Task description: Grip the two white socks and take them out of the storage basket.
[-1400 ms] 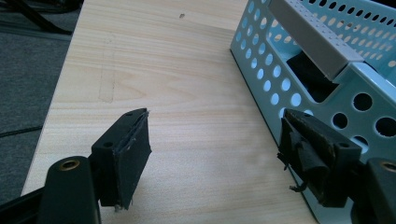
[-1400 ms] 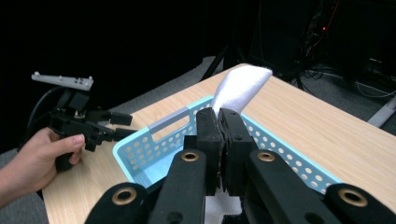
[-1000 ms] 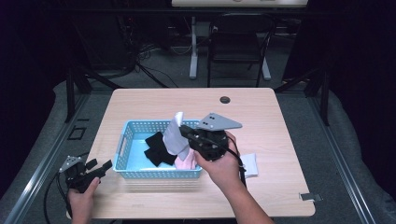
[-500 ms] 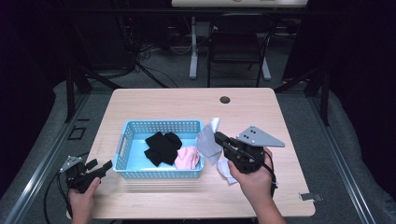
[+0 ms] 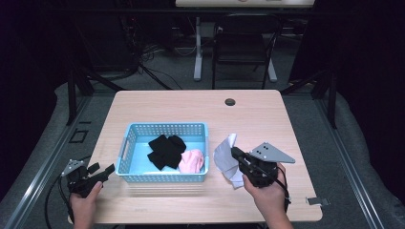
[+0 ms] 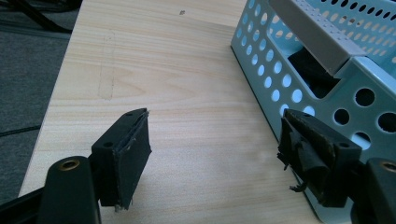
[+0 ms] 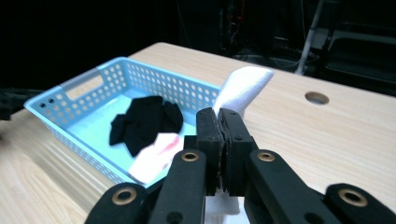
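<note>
A light blue perforated basket (image 5: 129, 138) sits on the wooden table and holds a black cloth (image 5: 165, 150) and a pink cloth (image 5: 192, 161). To the basket's right, my right gripper (image 5: 235, 153) is shut on a white cloth (image 5: 224, 155) that hangs down to the table. In the right gripper view the white cloth (image 7: 245, 86) sticks up past the closed jaws. My left gripper (image 5: 107, 170) rests open at the table's front left corner, just left of the basket (image 6: 327, 88), with nothing between its pads (image 6: 135, 149).
A round cable hole (image 5: 230, 101) lies near the table's far edge. A chair and desk legs stand behind the table. Bare tabletop (image 5: 267, 119) stretches behind and right of the right gripper.
My right gripper has carried the white cloth from above the basket out to its right and lowered it toward the table. The left gripper has stayed put.
</note>
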Action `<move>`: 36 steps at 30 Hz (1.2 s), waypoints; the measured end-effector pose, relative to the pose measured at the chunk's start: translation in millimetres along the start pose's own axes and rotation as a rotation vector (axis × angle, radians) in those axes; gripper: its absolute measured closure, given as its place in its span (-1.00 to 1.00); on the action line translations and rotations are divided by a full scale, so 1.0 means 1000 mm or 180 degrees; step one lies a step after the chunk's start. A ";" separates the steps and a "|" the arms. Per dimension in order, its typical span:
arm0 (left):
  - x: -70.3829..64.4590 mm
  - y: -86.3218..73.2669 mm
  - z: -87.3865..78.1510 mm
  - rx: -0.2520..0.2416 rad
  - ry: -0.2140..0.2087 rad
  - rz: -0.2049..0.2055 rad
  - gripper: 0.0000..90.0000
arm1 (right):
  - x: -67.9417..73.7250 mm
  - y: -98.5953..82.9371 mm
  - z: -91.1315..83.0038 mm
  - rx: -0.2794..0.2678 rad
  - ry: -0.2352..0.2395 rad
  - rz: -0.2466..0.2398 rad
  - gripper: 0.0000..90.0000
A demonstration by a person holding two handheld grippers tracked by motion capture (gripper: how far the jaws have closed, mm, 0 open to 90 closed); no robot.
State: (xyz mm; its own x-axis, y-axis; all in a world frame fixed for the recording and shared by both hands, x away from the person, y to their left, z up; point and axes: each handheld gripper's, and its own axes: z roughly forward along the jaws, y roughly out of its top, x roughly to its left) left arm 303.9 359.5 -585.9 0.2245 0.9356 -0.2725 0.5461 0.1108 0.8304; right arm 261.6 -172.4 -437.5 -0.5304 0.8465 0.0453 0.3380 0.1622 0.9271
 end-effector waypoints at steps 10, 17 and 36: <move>0.000 0.000 0.000 0.0007 0.0002 -0.0002 -0.45 | -0.020 -0.040 0.019 0.0278 -0.0133 0.0229 0.95; 0.000 0.000 0.000 0.0006 -0.0012 0.0003 -0.45 | -0.042 -0.061 0.023 0.0422 -0.0332 0.0381 0.95; 0.000 0.000 0.000 -0.0008 -0.0017 -0.0002 -0.45 | -0.090 -0.099 0.028 0.0764 -0.0629 0.0866 0.74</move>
State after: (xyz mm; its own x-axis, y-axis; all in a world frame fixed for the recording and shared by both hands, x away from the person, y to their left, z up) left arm 304.2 359.3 -585.7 0.2285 0.9337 -0.2757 0.5442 0.1123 0.8314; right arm 297.4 -250.7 -543.8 -0.2451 0.9521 0.1829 0.6296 0.0129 0.7768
